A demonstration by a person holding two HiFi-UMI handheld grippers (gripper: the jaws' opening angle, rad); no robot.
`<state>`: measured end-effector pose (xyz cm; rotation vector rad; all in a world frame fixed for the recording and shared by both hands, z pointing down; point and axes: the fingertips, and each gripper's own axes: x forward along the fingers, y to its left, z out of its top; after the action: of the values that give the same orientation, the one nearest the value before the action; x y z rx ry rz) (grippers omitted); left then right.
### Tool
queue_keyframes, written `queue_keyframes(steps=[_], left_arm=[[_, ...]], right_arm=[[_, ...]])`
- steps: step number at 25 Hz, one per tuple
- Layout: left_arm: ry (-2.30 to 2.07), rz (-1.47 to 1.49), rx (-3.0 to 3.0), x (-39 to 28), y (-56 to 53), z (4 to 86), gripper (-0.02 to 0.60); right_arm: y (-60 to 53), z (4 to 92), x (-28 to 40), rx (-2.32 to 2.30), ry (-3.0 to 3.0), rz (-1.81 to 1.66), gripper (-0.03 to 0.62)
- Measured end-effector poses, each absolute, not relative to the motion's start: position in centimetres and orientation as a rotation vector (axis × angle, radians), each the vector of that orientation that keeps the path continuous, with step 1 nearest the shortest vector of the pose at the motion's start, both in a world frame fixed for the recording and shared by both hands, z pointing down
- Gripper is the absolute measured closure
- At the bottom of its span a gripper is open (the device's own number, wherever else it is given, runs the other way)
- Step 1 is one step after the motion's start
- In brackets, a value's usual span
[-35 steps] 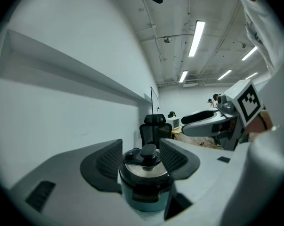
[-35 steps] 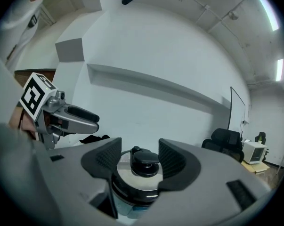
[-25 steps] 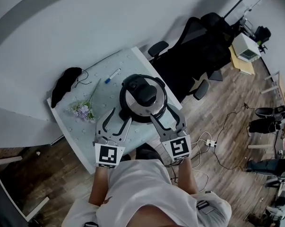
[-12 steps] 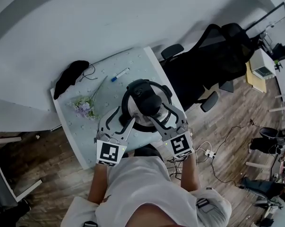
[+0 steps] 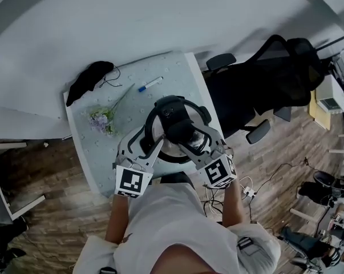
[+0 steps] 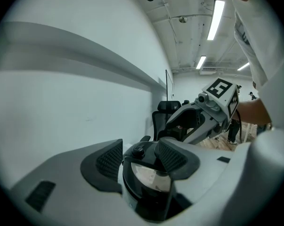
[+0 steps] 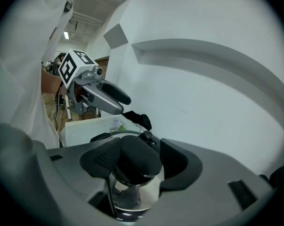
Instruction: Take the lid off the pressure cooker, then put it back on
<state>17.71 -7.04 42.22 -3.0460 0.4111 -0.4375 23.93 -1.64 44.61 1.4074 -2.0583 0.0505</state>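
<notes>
Head view, left to right: black cloth [image 5: 87,80] at far-left corner of desk [image 5: 94,158]. Bunch of flowers [image 5: 101,121] lying flat, nearer the person. Blue marker [image 5: 150,84] toward far edge. Pressure cooker [image 5: 201,116] standing on right half of desk, close to near edge, lid [image 5: 172,150] seated on it, black knob [image 5: 180,131] on top. Left tongs [image 5: 149,142] at cooker's left rim, right tongs [image 5: 201,142] at its right side, both reaching in over the lid. Black office chairs [image 5: 263,73] right of desk.

Left gripper view: left tongs [image 6: 139,157] spread, cooker rim and small valve [image 6: 138,150] showing between the pads, neither pad pressing on it.

Right gripper view: right tongs [image 7: 134,157] spread either side of the knob, jaws just been opening, gap visible at right-hand pad, no pinch.
</notes>
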Motion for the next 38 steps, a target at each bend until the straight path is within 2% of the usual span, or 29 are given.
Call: queue_keyframes(steps=[10, 23, 38], left_arm=[[0.494, -0.493, -3.046, 18.8, -7.5, 43.2, 0.342], [0.627, -0.537, -3.045, 18.8, -7.7, 43.9, 0.342], [0.778, -0.599, -3.011, 18.4, -7.4, 44.5, 0.342]], right_arm=[[-2.6, 47.1, 24.2, 1.010, -2.112, 0.007, 0.301], [-3.1, 49.2, 23.2, 0.540, -2.153, 0.033, 0.307], [-2.7, 51.0, 22.4, 0.233, -2.136, 0.078, 0.306]])
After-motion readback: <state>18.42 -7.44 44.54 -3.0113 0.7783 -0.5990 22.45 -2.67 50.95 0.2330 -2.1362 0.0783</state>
